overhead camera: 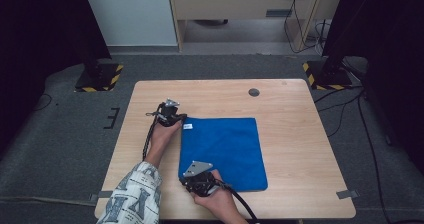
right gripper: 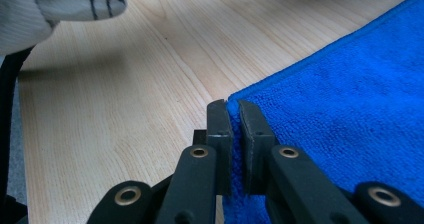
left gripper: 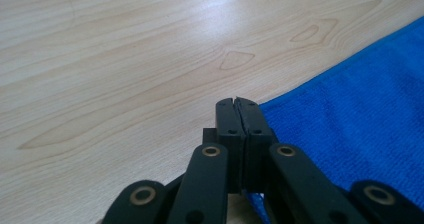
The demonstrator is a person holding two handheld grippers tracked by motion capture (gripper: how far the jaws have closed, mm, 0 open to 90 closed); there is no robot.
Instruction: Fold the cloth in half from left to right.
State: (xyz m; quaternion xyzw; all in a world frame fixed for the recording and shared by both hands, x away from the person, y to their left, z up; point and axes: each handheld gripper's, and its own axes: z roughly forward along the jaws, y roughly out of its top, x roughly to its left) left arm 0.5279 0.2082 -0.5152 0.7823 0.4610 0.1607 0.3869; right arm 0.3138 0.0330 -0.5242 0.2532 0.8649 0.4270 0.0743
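Note:
A blue cloth (overhead camera: 225,151) lies flat on the wooden table (overhead camera: 300,134), with a small white tag (overhead camera: 188,126) at its far left corner. My left gripper (overhead camera: 181,119) sits at that far left corner. In the left gripper view the left gripper (left gripper: 236,101) has its jaws pressed together, the blue cloth (left gripper: 360,124) meeting the tips and showing beneath them. My right gripper (overhead camera: 186,180) is at the near left corner. In the right gripper view the right gripper (right gripper: 233,104) is shut on the blue cloth (right gripper: 350,84), with the edge caught between the pads.
A dark round hole (overhead camera: 254,92) marks the table's far side. The person's patterned sleeve (overhead camera: 132,196) crosses the near left edge, and this sleeve (right gripper: 60,4) shows again in the right gripper view. Bare wood lies left and right of the cloth. Black stands and cables sit on the floor.

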